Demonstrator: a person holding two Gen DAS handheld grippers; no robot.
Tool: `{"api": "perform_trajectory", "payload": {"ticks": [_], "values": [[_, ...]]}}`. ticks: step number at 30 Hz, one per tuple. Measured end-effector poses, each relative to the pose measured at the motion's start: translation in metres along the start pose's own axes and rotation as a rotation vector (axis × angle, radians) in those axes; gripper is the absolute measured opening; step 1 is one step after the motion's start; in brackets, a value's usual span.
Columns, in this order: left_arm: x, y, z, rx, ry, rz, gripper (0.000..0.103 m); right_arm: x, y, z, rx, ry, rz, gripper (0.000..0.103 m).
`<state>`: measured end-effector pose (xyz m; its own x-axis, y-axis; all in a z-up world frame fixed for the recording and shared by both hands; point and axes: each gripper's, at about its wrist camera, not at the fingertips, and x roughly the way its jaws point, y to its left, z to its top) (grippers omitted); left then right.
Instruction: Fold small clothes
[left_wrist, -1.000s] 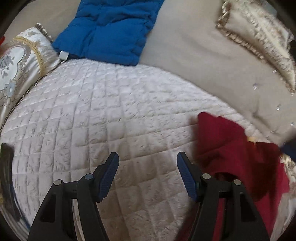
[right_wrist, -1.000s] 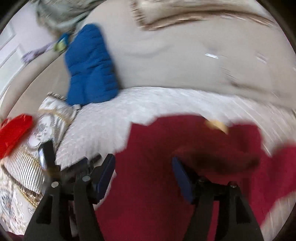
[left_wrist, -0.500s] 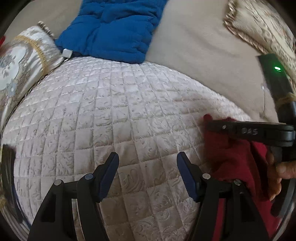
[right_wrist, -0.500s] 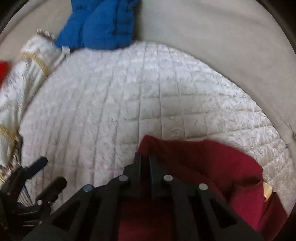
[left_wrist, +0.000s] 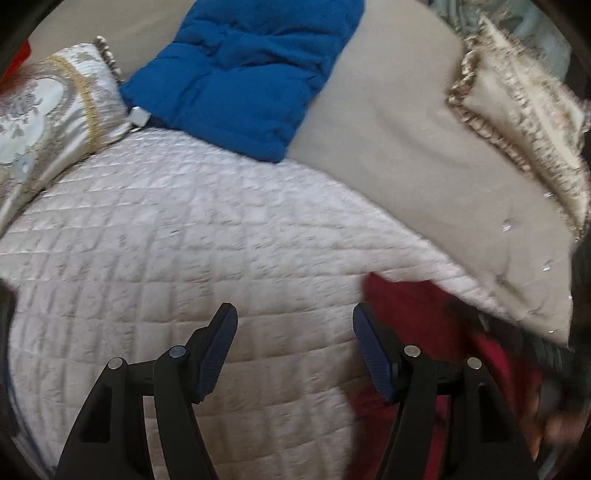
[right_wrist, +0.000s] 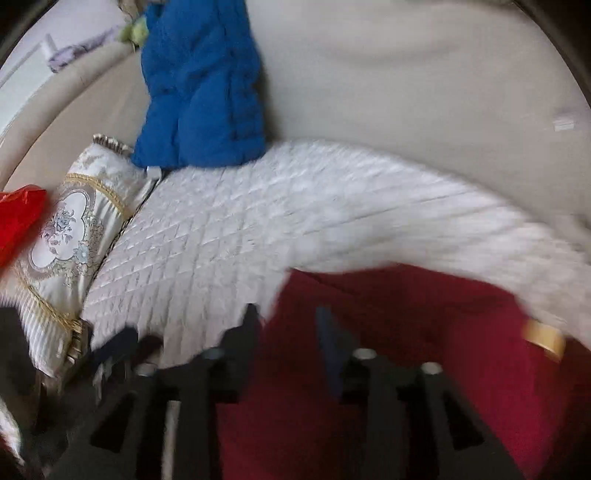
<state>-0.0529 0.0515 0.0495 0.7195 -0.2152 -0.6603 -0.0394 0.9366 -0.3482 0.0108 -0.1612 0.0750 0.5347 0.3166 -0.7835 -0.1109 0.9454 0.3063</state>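
Note:
A dark red garment (right_wrist: 406, 332) lies crumpled on the white quilted cover (right_wrist: 229, 236), with a tan label (right_wrist: 543, 334) at its right edge. My right gripper (right_wrist: 290, 328) hovers over the garment's left edge, blurred by motion. Its jaws are opening, the cloth lies below the gap, and the pads do not press on it. In the left wrist view the garment (left_wrist: 417, 314) shows at the lower right, partly behind the right finger. My left gripper (left_wrist: 293, 354) stands open above the bare quilted cover (left_wrist: 184, 240), nothing between its fingers.
A blue padded jacket (left_wrist: 243, 77) leans on the beige sofa back (left_wrist: 406, 147). An ornate pillow (left_wrist: 48, 110) sits at the left, a frilled pillow (left_wrist: 524, 110) at the right. A red bag (right_wrist: 18, 218) lies beyond the left pillow. A blurred hand (left_wrist: 550, 424) is at the right edge.
The right gripper was shut half a second ago and its jaws now stand apart; it has dropped lower over the red garment. The left gripper stays open, rolled slightly.

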Motion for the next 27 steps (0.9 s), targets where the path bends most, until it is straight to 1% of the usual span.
{"api": "perform_trajectory", "payload": {"ticks": [1, 2, 3, 4, 5, 6, 7, 8, 9, 10, 11, 13, 15, 16, 18, 19, 21, 22, 23, 25, 27], "values": [[0.001, -0.004, -0.001, 0.007, 0.008, -0.016, 0.044, -0.006, -0.008, -0.012, 0.014, 0.003, -0.021, 0.055], [0.005, -0.011, -0.003, 0.031, 0.030, -0.026, 0.044, -0.009, -0.020, -0.031, 0.036, 0.054, -0.052, 0.055], [0.009, -0.017, -0.005, 0.058, 0.051, -0.016, 0.044, -0.010, -0.031, -0.047, 0.055, 0.102, -0.082, 0.055], [0.017, -0.025, -0.010, 0.111, 0.086, 0.033, 0.044, -0.012, -0.036, -0.055, 0.067, 0.122, -0.100, 0.053], [0.028, -0.033, -0.016, 0.176, 0.134, 0.110, 0.044, -0.018, -0.043, -0.065, 0.078, 0.130, -0.124, 0.048], [0.042, -0.039, -0.024, 0.244, 0.193, 0.201, 0.044, -0.029, -0.047, -0.071, 0.083, 0.109, -0.139, 0.048], [0.048, -0.040, -0.027, 0.261, 0.215, 0.230, 0.044, -0.040, -0.049, -0.071, 0.094, 0.077, -0.155, 0.048], [0.050, -0.038, -0.028, 0.254, 0.220, 0.238, 0.044, -0.049, -0.049, -0.068, 0.102, 0.042, -0.169, 0.048], [0.046, -0.035, -0.025, 0.228, 0.206, 0.221, 0.044, -0.056, -0.048, -0.064, 0.108, 0.004, -0.179, 0.050], [0.045, -0.034, -0.023, 0.213, 0.199, 0.211, 0.044, -0.061, -0.047, -0.059, 0.112, -0.028, -0.185, 0.057], [0.044, -0.031, -0.022, 0.197, 0.194, 0.202, 0.044, -0.060, -0.044, -0.052, 0.113, -0.055, -0.189, 0.068], [0.046, -0.028, -0.022, 0.189, 0.208, 0.213, 0.044, -0.048, -0.039, -0.042, 0.097, -0.053, -0.222, 0.074], [0.047, -0.028, -0.023, 0.190, 0.206, 0.215, 0.044, -0.034, -0.035, -0.037, 0.073, -0.015, -0.346, 0.074], [0.046, -0.029, -0.023, 0.191, 0.202, 0.213, 0.044, -0.034, -0.035, -0.040, 0.087, -0.017, -0.349, 0.074], [0.044, -0.030, -0.023, 0.188, 0.196, 0.203, 0.044, -0.047, -0.046, -0.053, 0.129, -0.035, -0.293, 0.072], [0.044, -0.029, -0.021, 0.180, 0.192, 0.194, 0.044, -0.052, -0.056, -0.063, 0.164, -0.024, -0.316, 0.072], [0.040, -0.029, -0.019, 0.171, 0.182, 0.180, 0.044, -0.067, -0.079, -0.085, 0.227, 0.010, -0.383, 0.068], [0.038, -0.029, -0.018, 0.169, 0.173, 0.174, 0.044, -0.072, -0.087, -0.091, 0.257, 0.013, -0.395, 0.066], [0.035, -0.030, -0.016, 0.166, 0.154, 0.166, 0.044, -0.083, -0.096, -0.103, 0.295, 0.010, -0.405, 0.066], [0.025, -0.032, -0.013, 0.161, 0.102, 0.135, 0.044, -0.106, -0.111, -0.123, 0.359, 0.003, -0.384, 0.066], [0.014, -0.036, -0.011, 0.157, 0.059, 0.098, 0.044, -0.122, -0.114, -0.131, 0.389, -0.030, -0.337, 0.066]]}}
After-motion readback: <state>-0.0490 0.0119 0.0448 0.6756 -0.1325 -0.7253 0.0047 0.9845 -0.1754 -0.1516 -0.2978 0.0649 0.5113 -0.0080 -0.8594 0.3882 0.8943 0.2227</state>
